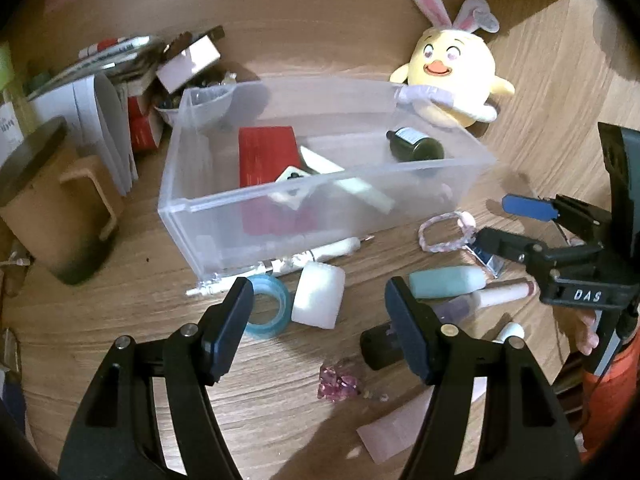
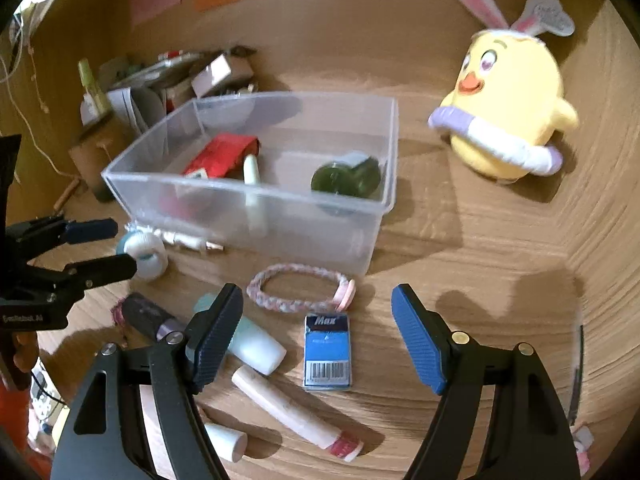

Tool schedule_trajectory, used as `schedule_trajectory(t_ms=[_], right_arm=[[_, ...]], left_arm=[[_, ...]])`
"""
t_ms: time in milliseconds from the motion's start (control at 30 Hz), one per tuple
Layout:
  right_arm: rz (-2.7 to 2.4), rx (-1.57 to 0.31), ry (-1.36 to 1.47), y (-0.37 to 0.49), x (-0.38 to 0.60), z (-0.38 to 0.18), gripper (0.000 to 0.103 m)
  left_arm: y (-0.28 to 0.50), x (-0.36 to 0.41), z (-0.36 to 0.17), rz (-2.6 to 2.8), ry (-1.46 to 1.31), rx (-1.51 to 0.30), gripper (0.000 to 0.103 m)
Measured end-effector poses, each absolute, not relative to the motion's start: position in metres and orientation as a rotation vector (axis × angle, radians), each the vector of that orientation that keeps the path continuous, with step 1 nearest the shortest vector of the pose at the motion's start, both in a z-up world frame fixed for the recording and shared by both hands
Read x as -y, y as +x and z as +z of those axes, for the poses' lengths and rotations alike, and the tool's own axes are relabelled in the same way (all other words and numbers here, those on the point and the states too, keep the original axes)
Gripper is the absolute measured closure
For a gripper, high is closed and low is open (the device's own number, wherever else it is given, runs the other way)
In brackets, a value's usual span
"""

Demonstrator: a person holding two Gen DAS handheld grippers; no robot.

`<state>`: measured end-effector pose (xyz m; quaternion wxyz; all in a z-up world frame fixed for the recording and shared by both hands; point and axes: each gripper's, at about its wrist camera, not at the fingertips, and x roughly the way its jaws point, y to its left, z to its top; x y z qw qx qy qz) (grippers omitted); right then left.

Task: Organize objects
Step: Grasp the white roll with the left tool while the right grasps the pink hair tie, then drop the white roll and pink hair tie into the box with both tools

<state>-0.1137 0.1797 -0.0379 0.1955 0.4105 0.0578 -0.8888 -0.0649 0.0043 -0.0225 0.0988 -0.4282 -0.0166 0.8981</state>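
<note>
A clear plastic box (image 1: 320, 186) (image 2: 240, 184) stands on the wooden table and holds a red packet (image 1: 268, 152), a dark green bottle (image 2: 346, 178) and a pale stick. My left gripper (image 1: 320, 312) is open, hovering over a white cylinder (image 1: 318, 300) and a blue tape roll (image 1: 268, 312) just in front of the box. My right gripper (image 2: 316, 320) is also open, above a blue "Max" box (image 2: 327, 356) and a braided bracelet (image 2: 300, 288). Nothing is held. A teal tube (image 2: 256, 344), a pink tube (image 2: 296, 412) and a dark bottle (image 2: 148, 318) lie nearby.
A yellow plush chick (image 1: 452, 76) (image 2: 508, 112) sits behind the box on the right. A brown mug (image 1: 60, 208) and a pile of papers and cartons (image 1: 120, 80) crowd the left. A pen (image 1: 280, 268) lies along the box front, and pink crystals (image 1: 338, 386) lie near me.
</note>
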Motion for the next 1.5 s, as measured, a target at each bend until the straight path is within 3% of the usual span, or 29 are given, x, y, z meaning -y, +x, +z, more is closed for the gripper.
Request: schedule_trajectory(t_ms=[267, 467, 600, 767, 933, 1500], right_arm=[[-2.437, -0.182, 1.248, -0.126, -0.171, -0.059, 0.029], [-2.433, -0.195, 1.263, -0.133, -0.168, -0.065, 0.029], [-2.437, -0.188, 1.255, -0.135, -0.168, -0.067, 0.037], [-2.444, -0.206, 1.234, -0.134, -0.168, -0.066, 0.068], [-2.438, -0.160, 1.227, -0.133, -0.172, -0.065, 0.088], [-2.509, -0.095, 0.981, -0.100, -0.179, -0.001, 0.088]], left_arm=[[-0.071, -0.008, -0.035, 2.625, -1.277, 0.026, 0.065], [-0.070, -0.011, -0.036, 2.642, -1.258, -0.010, 0.078], [-0.070, -0.009, -0.034, 2.643, -1.253, 0.011, 0.079], [-0.068, -0.006, -0.029, 2.654, -1.233, 0.034, 0.079], [-0.062, -0.005, -0.020, 2.668, -1.197, 0.058, 0.079], [-0.050, 0.003, 0.036, 2.765, -0.997, 0.115, 0.079]])
